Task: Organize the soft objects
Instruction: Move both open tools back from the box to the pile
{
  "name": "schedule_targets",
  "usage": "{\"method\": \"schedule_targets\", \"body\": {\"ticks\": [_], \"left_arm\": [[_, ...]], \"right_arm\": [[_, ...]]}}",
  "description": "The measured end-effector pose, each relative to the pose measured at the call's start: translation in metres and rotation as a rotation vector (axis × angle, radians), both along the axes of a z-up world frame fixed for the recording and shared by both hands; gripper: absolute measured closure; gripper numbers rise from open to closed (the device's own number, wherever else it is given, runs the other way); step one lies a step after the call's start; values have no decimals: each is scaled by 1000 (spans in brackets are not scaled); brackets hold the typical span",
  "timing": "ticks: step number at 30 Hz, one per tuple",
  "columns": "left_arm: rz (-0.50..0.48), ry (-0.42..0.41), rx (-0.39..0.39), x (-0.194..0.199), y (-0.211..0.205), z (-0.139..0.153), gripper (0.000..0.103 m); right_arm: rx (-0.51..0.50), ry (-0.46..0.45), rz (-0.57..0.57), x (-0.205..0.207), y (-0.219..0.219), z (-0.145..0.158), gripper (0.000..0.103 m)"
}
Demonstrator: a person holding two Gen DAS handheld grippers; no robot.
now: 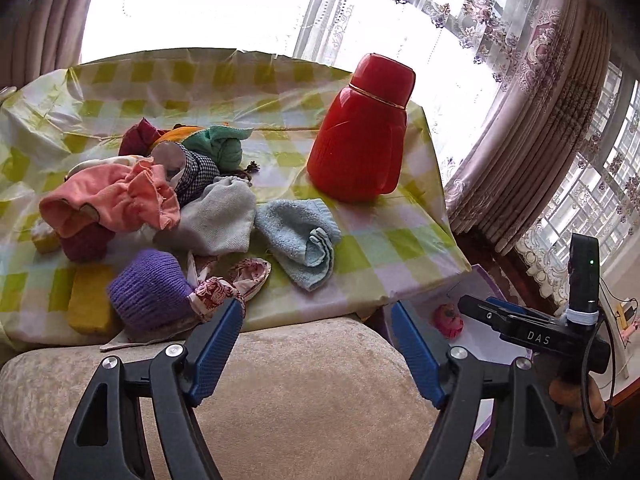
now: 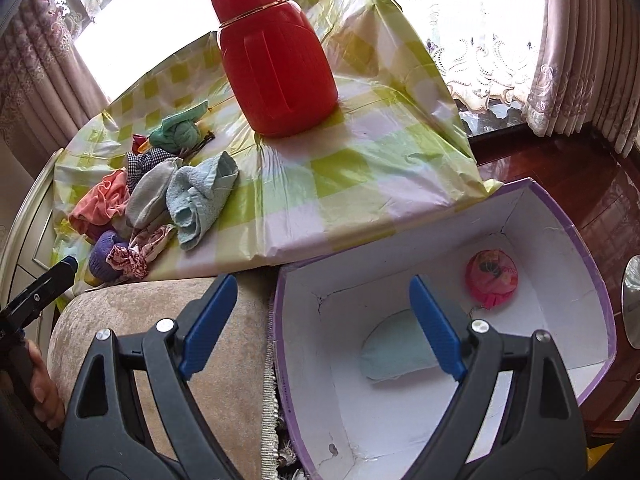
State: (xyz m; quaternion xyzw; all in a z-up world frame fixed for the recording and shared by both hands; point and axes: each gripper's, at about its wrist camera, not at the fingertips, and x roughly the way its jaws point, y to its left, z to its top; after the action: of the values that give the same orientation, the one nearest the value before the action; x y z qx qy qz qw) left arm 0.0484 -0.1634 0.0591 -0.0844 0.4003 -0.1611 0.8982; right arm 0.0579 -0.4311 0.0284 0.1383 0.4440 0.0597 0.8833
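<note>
Both tools are released and empty: the left tool (image 1: 316, 344) faces the cloth pile (image 1: 160, 208) at its 10 o'clock on the counter (image 1: 384, 240); the right tool (image 2: 320, 320) hovers by the box (image 2: 576, 248). Tangled cloths could drag neighbours off the edge, or a sweep could tip the red flask (image 1: 360, 136).

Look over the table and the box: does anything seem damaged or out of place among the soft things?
The red flask is the one hard item on the checked tablecloth. The white box has cracked lining at its inner corners.
</note>
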Motion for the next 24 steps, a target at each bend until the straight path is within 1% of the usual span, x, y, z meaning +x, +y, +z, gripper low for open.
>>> {"method": "schedule_targets", "body": {"ticks": [3,11,18,24], "left_arm": [[53,16,-16,-1,22,-3,26],[204,73,-51,5,78,-19,35],[257,113,-57,21,101,-33,36],[263,136,-71,40,106,-41,36]], "right_arm": [[7,12,37,5,20,0,14],[-11,60,116,21,66,-8,14],[-42,69,156,39,96,-10,14],[-89,70,168,61,117,-13,14]]}}
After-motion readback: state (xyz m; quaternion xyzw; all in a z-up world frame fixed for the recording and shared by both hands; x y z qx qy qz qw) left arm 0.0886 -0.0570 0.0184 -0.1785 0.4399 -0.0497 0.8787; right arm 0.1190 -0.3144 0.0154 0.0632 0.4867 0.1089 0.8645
